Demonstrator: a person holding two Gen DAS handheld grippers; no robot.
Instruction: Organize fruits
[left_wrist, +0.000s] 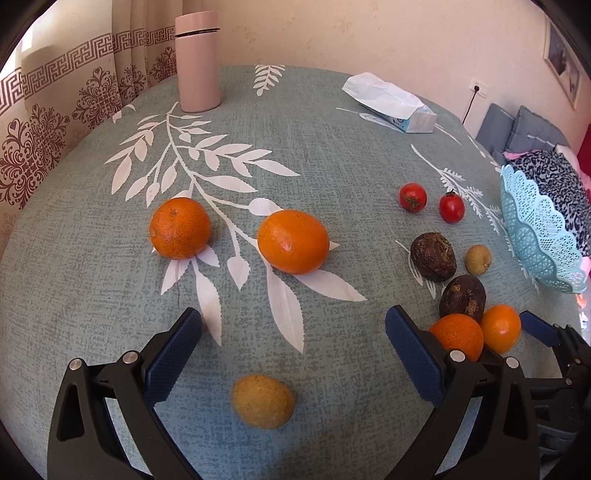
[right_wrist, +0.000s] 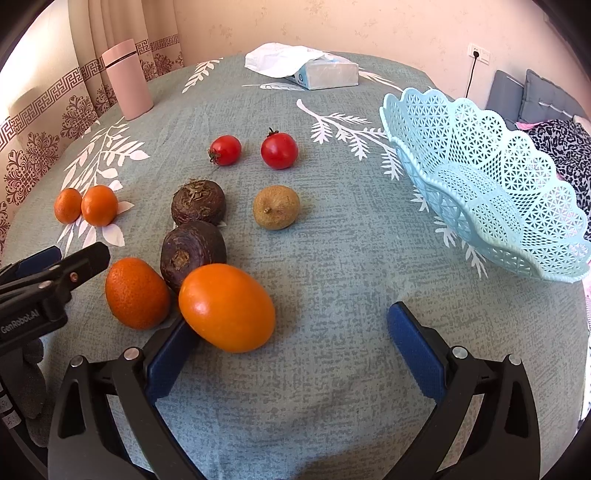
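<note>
**A:** So where's your stuff relative to the light blue lattice basket (right_wrist: 480, 177)?

**B:** Basket's empty and tipped up at the table (right_wrist: 332, 369) edge. Just beside it, toward the table's middle, you've got a small brownish-green fruit (right_wrist: 276, 206); past that the two cherry tomatoes (right_wrist: 279, 150), apart from each other. Farther from the basket sit two dark brown wrinkled fruits (right_wrist: 198, 200), touching, and against the nearer one lean two small oranges (right_wrist: 226, 306). Two more oranges (left_wrist: 293, 242) lie way out on the far side from the basket, plus a tan oval fruit (left_wrist: 263, 401).

**A:** And your grippers?

**B:** Your right hand-held gripper (right_wrist: 295, 354) is spread wide, nothing pinched; its left finger touches the nearest small orange. Your left hand-held gripper (left_wrist: 293, 354) is spread wide too, with the tan fruit lying loose between its fingers.

**A:** Anything else up there?

**B:** Pink tumbler (left_wrist: 197, 61) and a tissue pack (right_wrist: 317, 72), both well apart from the basket.
</note>
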